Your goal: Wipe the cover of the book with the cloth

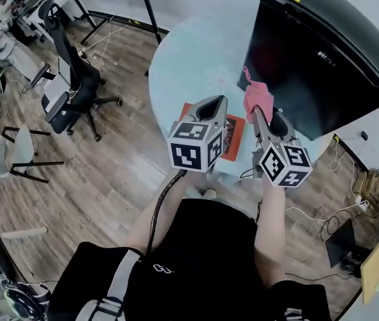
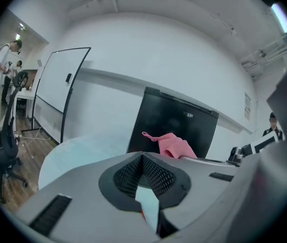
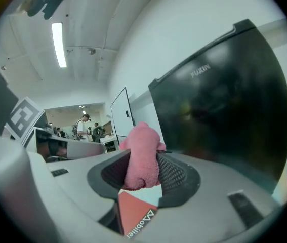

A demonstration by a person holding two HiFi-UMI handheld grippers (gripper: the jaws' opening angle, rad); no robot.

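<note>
Right gripper (image 3: 142, 175) clamps pink cloth (image 3: 142, 153) lengthwise along its jaws, above orange book (image 3: 133, 214)

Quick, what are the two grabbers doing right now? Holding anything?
Left gripper: closed, nothing between its jaws.
Right gripper: closed on the pink cloth.

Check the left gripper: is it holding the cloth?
No, the left gripper has its jaws together on nothing, while the pink cloth sits clamped in the right gripper.
</note>
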